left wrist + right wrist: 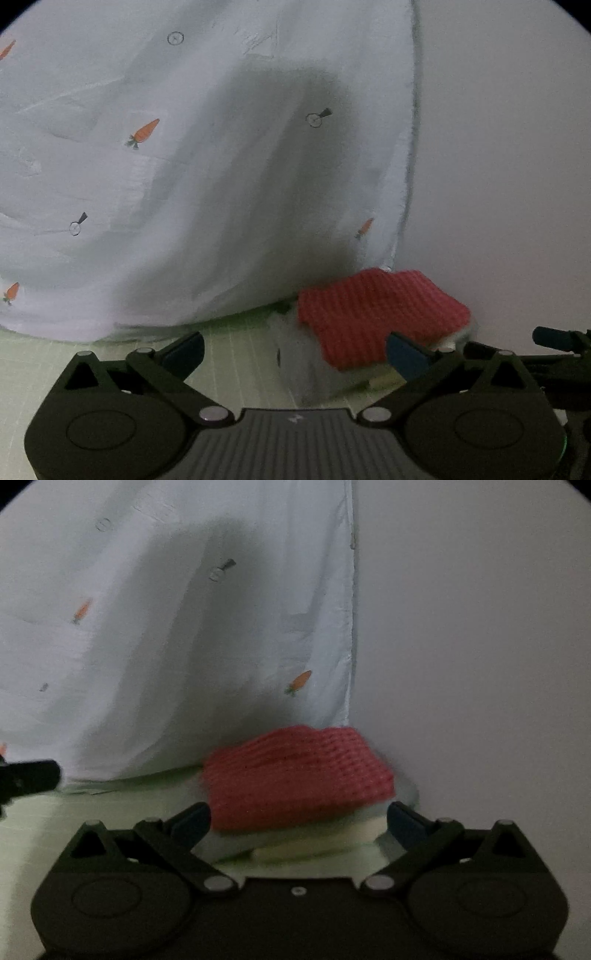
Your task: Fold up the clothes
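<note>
Red ribbed knit, folded into a compact bundle (295, 775), was seen lying on the pale green table (92, 369), on top of a whitish folded layer (354, 827) and close against the plain wall (480, 646). Behind it a white cloth printed with carrots (147, 166) hung down to the table top.

Both tools were released. The left tool (295, 350) stood with jaws spread wide and nothing between them, the bundle lying ahead and to its right. The right tool (299, 819) was likewise wide open, with the bundle just beyond its fingertips and no pad pressed on it.

The knit was judged soft, light and limp, likely to sag and unfold if lifted by one point; a hold on both ends of a folded edge would be preferred, with the layers pinched together. The whitish layer beneath could be dragged along.

Open room was found toward the near table surface. Behind and beside, the hanging cloth and wall left little margin.
</note>
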Tool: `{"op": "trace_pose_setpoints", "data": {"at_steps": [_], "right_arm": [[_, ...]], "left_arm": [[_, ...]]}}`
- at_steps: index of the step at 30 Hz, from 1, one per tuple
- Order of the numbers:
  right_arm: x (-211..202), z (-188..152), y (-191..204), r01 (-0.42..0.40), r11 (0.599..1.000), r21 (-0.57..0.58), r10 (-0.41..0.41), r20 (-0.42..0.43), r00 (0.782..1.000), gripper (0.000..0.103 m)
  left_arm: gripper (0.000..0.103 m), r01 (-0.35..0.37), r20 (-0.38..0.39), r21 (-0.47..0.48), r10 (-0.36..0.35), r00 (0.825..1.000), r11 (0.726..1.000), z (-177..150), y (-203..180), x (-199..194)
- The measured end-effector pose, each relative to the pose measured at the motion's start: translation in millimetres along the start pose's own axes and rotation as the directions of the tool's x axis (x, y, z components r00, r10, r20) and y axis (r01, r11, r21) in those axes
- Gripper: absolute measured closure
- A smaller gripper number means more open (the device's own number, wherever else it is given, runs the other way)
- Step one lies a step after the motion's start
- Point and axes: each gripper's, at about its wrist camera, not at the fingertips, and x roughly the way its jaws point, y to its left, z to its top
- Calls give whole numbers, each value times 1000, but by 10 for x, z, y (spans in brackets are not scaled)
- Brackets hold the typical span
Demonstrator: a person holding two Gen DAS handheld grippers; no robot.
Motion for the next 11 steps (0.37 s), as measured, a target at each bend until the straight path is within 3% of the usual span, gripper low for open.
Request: {"op": "trace_pose_setpoints", "data": {"at_steps": [11], "right_arm": [[-859,-537,100,14,1000,1,-14,-58,998,0]], "left_arm": [[0,48,-55,-2,-48,997,999,-538,-137,-646]]}}
